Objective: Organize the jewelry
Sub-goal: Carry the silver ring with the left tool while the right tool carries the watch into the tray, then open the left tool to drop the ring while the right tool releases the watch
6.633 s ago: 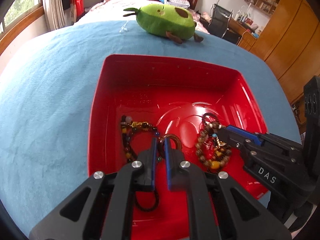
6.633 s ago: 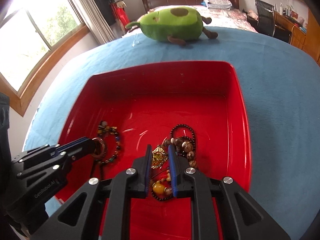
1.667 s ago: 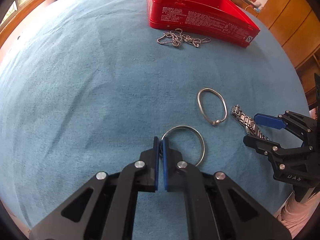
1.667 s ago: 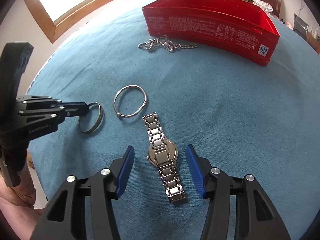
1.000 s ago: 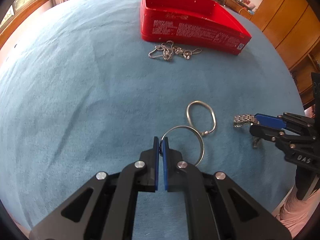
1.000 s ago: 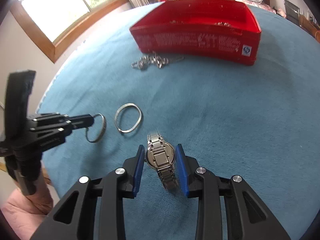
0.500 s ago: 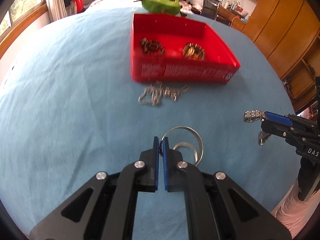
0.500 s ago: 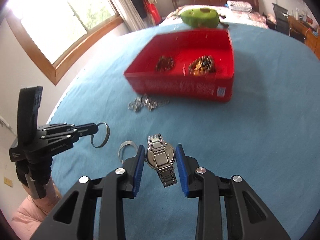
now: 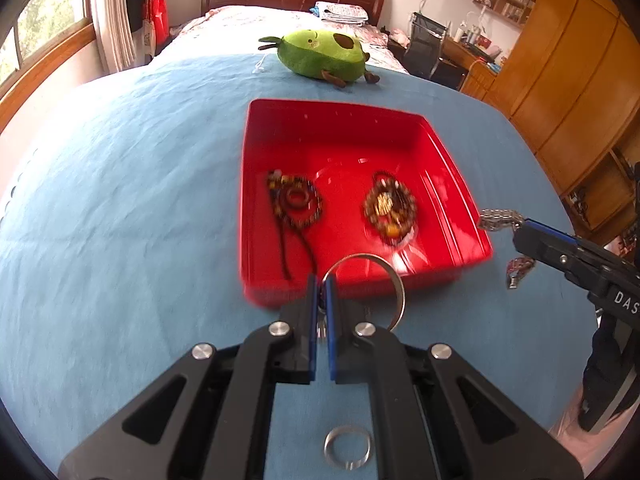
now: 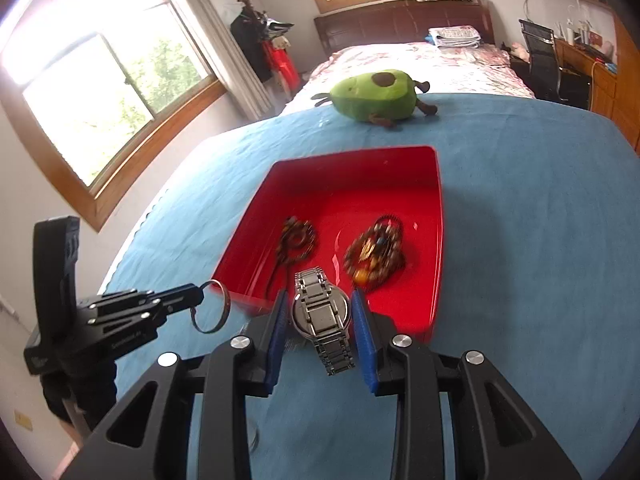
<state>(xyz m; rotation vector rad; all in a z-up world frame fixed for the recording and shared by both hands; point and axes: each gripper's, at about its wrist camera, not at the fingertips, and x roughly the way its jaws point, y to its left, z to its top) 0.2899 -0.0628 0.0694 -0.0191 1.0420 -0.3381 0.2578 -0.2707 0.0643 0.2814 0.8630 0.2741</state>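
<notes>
My left gripper (image 9: 319,286) is shut on a silver bangle (image 9: 394,280) and holds it in the air just short of the red tray (image 9: 360,122). My right gripper (image 10: 319,308) is shut on a silver metal watch (image 10: 320,316), also lifted near the tray's front edge. The tray holds two piles of beaded bracelets, one on the left (image 9: 294,200) and one on the right (image 9: 390,208). A second silver ring (image 9: 347,446) lies on the blue cloth below my left gripper. In the right wrist view the left gripper (image 10: 198,294) carries the bangle (image 10: 214,312).
A green avocado plush toy (image 9: 320,56) lies on the blue cloth (image 9: 120,200) beyond the tray. A bed, window and wooden wardrobes stand around the table.
Both grippers have risen and moved forward toward the tray, carrying the bangle and the watch. The chain necklace on the cloth has dropped out of view.
</notes>
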